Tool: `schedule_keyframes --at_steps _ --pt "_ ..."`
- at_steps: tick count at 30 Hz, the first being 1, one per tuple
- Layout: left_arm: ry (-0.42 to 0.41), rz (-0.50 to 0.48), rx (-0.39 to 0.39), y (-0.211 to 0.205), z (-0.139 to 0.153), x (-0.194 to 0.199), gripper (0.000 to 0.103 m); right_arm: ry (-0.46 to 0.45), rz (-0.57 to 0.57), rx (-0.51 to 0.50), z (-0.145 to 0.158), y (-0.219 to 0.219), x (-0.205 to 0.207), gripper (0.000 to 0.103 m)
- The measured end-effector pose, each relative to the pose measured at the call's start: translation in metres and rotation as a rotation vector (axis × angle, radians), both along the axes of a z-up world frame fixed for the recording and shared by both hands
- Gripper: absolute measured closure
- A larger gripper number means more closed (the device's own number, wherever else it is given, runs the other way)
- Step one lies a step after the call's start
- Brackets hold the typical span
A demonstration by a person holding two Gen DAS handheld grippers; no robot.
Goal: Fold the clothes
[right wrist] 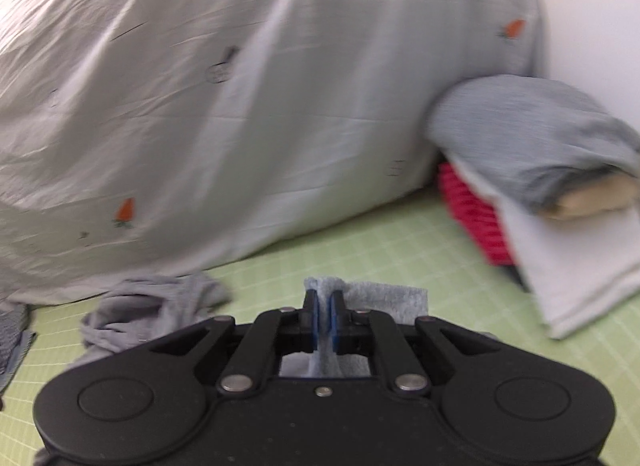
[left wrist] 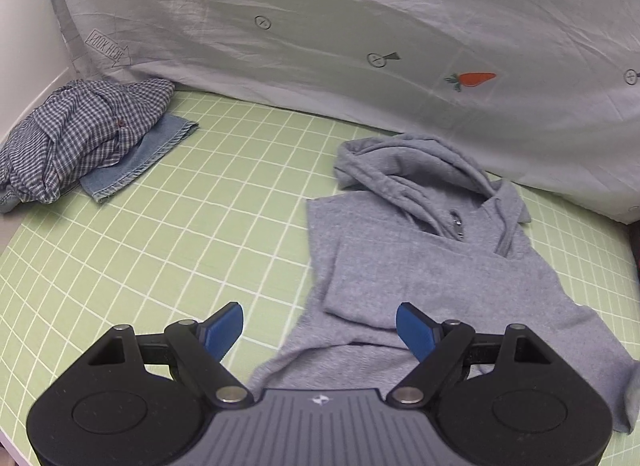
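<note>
From my remote seat, I see the left hand-held gripper (left wrist: pixel 319 330) hanging with its blue pads spread wide and nothing between them, poised above the lower part of a grey hooded sweatshirt (left wrist: pixel 432 266) that lies on the green grid-patterned sheet (left wrist: pixel 192 250) of a bed. The sweatshirt's hood is bunched at the far end against a pale quilt printed with carrots (left wrist: pixel 360 25), and one sleeve is folded across the body. At the far left, well apart from the sweatshirt, a crumpled blue checked shirt (left wrist: pixel 80 133) sits on top of a folded piece of denim (left wrist: pixel 140 157). Through the right wrist camera, blurred as it is, I see the right hand-held gripper (right wrist: pixel 324 318) pressed together on a flap of grey fabric (right wrist: pixel 384 298), which looks to be an edge or sleeve of the same sweatshirt, raised off the sheet. The hood shows as a rumpled grey heap at the left of that view. To the right, beside the quilt, a grey pillow (right wrist: pixel 528 133) rests over a white folded item (right wrist: pixel 576 266) and something red (right wrist: pixel 472 217) I cannot identify.
</note>
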State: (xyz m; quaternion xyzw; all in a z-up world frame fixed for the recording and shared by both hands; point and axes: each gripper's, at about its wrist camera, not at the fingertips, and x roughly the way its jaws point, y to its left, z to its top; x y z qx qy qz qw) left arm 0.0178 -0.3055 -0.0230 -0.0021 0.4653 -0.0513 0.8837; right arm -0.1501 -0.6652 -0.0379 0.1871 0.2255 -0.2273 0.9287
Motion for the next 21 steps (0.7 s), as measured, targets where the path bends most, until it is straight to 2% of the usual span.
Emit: schedule_keyframes --at_steps 3,9,10,11,13,14,15,16,17,21 --pt "0.029 0.014 0.000 0.008 -0.009 0.011 0.019 -0.011 0.088 0.014 0.003 0.027 0.041 0.097" --pt "0.074 0.046 -0.012 0.016 -0.026 0.028 0.019 -0.078 0.309 0.151 -0.002 0.089 0.111 0.094" --pt "0.078 0.053 -0.012 0.016 -0.028 0.030 0.019 -0.043 0.354 0.155 -0.009 0.098 0.122 0.080" --pt "0.082 0.061 -0.013 0.016 -0.029 0.032 0.019 -0.007 0.398 0.158 -0.016 0.107 0.133 0.052" --pt "0.090 0.073 -0.014 0.015 -0.032 0.035 0.019 0.095 0.389 0.093 -0.028 0.117 0.139 0.035" --pt "0.090 0.071 -0.012 0.012 -0.032 0.034 0.019 0.134 0.373 0.060 -0.033 0.119 0.138 0.030" --pt "0.088 0.066 -0.008 0.009 -0.032 0.033 0.019 0.141 0.359 0.054 -0.037 0.114 0.130 0.026" --pt "0.087 0.058 -0.003 0.006 -0.032 0.033 0.019 0.148 0.346 0.047 -0.040 0.109 0.122 0.016" --pt "0.089 0.048 0.003 0.002 -0.033 0.033 0.019 0.158 0.318 0.047 -0.043 0.103 0.114 0.012" --pt "0.108 -0.016 0.014 -0.023 -0.038 0.039 0.019 0.228 0.161 0.046 -0.058 0.063 0.072 0.012"
